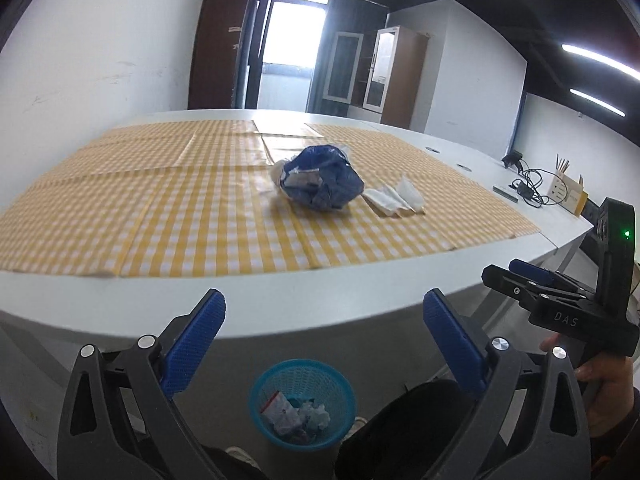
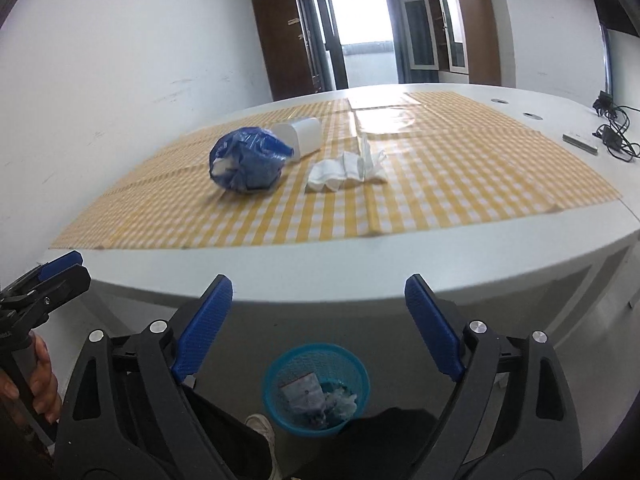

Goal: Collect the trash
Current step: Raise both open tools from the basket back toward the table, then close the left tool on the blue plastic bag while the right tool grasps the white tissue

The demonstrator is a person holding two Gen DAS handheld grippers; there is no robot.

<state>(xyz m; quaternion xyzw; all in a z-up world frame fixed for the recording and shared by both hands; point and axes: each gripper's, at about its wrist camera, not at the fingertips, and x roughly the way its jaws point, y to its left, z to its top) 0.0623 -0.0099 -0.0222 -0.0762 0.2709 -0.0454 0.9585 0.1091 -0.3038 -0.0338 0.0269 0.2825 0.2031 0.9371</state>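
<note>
A crumpled blue plastic bag [image 1: 322, 180] [image 2: 248, 162] lies on the yellow checked cloth [image 1: 192, 216] [image 2: 460, 176]. A crumpled white tissue [image 1: 396, 198] [image 2: 348, 170] lies just right of it. A white cup [image 2: 300, 136] lies on its side behind the bag. A blue mesh bin [image 1: 303, 402] [image 2: 316, 388] holding trash stands on the floor below the table edge. My left gripper [image 1: 324, 344] is open and empty, held above the bin. My right gripper [image 2: 319, 324] is open and empty, also above the bin, and shows at the right in the left wrist view [image 1: 516, 276].
The white table [image 1: 320, 292] [image 2: 320, 280] has a rounded front edge. Cables, an adapter [image 2: 612, 136] and a pencil holder box [image 1: 566, 194] sit at its right end. Cabinets and a doorway stand at the back. My dark trouser leg [image 2: 384, 440] is beside the bin.
</note>
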